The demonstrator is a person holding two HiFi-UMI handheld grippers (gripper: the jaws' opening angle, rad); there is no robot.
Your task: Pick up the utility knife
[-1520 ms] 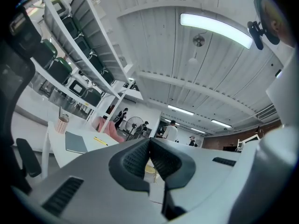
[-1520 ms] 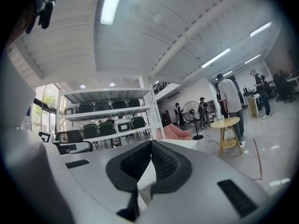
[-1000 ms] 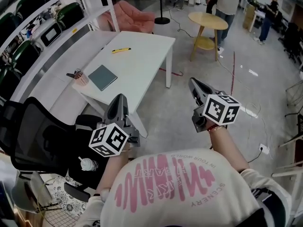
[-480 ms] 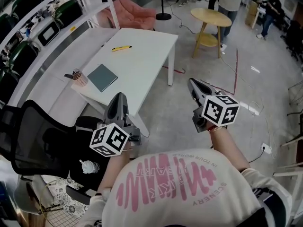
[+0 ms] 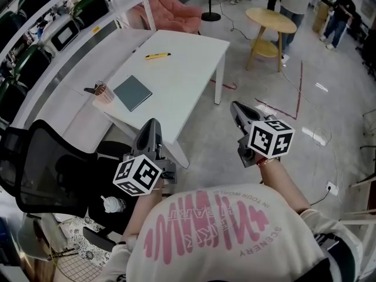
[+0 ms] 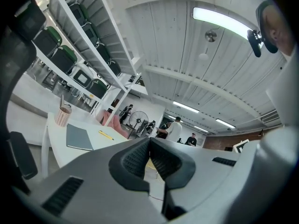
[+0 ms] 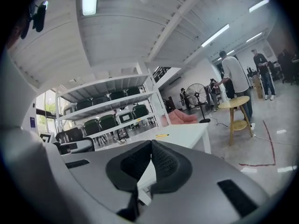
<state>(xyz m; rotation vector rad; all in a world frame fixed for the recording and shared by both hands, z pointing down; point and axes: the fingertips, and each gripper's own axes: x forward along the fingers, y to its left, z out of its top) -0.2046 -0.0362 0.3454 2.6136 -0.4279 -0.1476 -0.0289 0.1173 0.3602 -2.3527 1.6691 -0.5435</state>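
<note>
The utility knife [image 5: 157,56] is a slim yellow tool lying on the far part of the white table [image 5: 182,69]. It also shows small and distant in the left gripper view [image 6: 105,135] and the right gripper view [image 7: 161,136]. My left gripper [image 5: 154,125] hangs over the table's near corner, well short of the knife, jaws shut with nothing between them [image 6: 150,140]. My right gripper [image 5: 235,106] is held over the floor to the right of the table, also shut and empty [image 7: 151,143].
A grey notebook [image 5: 132,92] and a pink pen cup [image 5: 103,93] sit on the table's near left part. A black office chair [image 5: 41,169] stands at lower left. A round wooden table [image 5: 269,21], a pink chair [image 5: 170,13] and people stand farther back.
The table and knife have slid lower and nearer in the head view as I came closer. Both grippers moved slightly forward and down, still shut.
</note>
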